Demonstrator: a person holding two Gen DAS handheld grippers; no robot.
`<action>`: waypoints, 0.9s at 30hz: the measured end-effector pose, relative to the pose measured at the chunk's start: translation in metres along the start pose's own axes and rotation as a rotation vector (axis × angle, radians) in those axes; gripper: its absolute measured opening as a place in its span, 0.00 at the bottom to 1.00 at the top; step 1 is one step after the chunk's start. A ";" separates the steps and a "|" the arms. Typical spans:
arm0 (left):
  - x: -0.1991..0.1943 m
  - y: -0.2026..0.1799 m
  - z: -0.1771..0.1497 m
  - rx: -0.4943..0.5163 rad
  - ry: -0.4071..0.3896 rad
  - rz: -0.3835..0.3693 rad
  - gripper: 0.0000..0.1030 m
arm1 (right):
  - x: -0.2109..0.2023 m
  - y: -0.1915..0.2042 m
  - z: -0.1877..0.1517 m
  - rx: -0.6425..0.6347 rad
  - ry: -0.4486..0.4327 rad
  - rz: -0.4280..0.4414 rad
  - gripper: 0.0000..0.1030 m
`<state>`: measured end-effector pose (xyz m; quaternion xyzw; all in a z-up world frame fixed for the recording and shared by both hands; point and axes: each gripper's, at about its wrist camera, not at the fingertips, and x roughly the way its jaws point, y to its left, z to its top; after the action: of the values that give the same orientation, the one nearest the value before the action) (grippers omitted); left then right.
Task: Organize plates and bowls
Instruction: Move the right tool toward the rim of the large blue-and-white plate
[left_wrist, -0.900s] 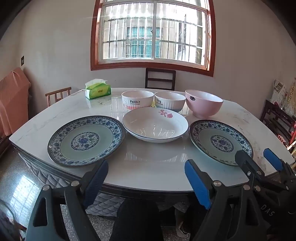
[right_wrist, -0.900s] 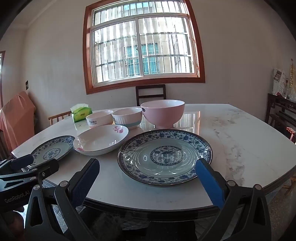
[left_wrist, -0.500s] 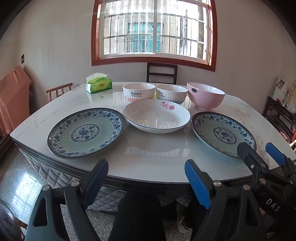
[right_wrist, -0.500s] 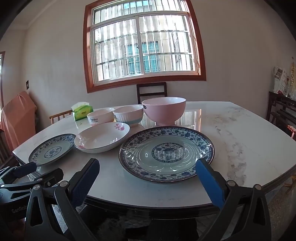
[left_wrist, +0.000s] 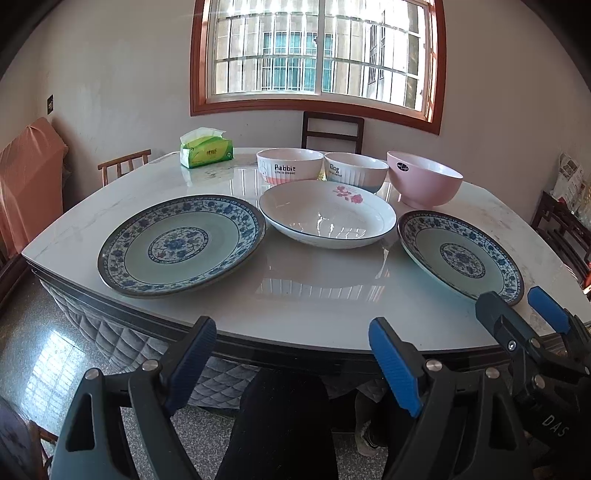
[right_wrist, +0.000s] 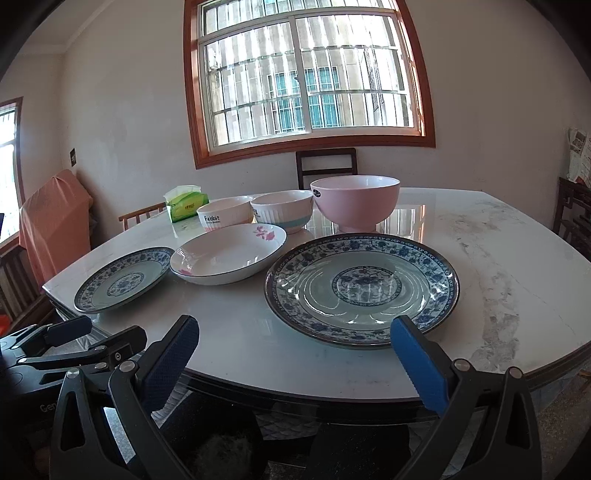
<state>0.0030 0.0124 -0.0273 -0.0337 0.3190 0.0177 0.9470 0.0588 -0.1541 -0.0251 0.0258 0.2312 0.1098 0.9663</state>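
1. Opening step of the sorting, by the look of it: nothing stacked or lifted, every dish flat on the marble table (right_wrist: 498, 258).
2. Left gripper (left_wrist: 291, 360): jaws spread wide, nothing between the blue pads, poised at the near table edge and tilted down toward the top.
3. Right gripper (right_wrist: 295, 354): jaws at full spread, likewise empty, hovering over the near edge.
4. Just ahead of the right gripper and slightly to its right: a blue patterned plate (right_wrist: 362, 288), near rim almost under the right-hand pad.
5. Ahead and to the left of the left gripper: the matching left blue plate (left_wrist: 181, 245), near the table edge.
6. Ahead of the left gripper, between the two blue plates: a white shallow dish with a pink flower (left_wrist: 327, 214).
7. Farther off, behind that dish, in a row: Rabbit bowl (left_wrist: 290, 166), Dog bowl (left_wrist: 356, 171), pink bowl (left_wrist: 424, 179), the first two touching or nearly so.
8. Well beyond, to the far left: green tissue pack (left_wrist: 205, 149), no part of the job.
9. Likely next move: right gripper forward and down onto the near rim of the plate in front of it.
10. Called for: one pad slid under the low rim, one over, a firm pinch, then a level lift; glazed rim likely slippery.
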 end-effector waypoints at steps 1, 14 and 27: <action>0.000 0.001 -0.001 -0.008 0.000 -0.001 0.84 | 0.000 -0.001 0.001 0.007 0.005 0.014 0.99; -0.004 0.021 -0.001 0.030 0.008 0.097 0.84 | 0.007 0.009 0.023 0.040 0.088 0.167 0.99; 0.006 0.076 0.032 -0.053 0.058 0.136 0.84 | 0.074 0.071 0.047 0.153 0.388 0.460 0.62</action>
<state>0.0224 0.0903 -0.0095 -0.0375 0.3473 0.0893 0.9327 0.1305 -0.0684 -0.0084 0.1287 0.4072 0.3109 0.8491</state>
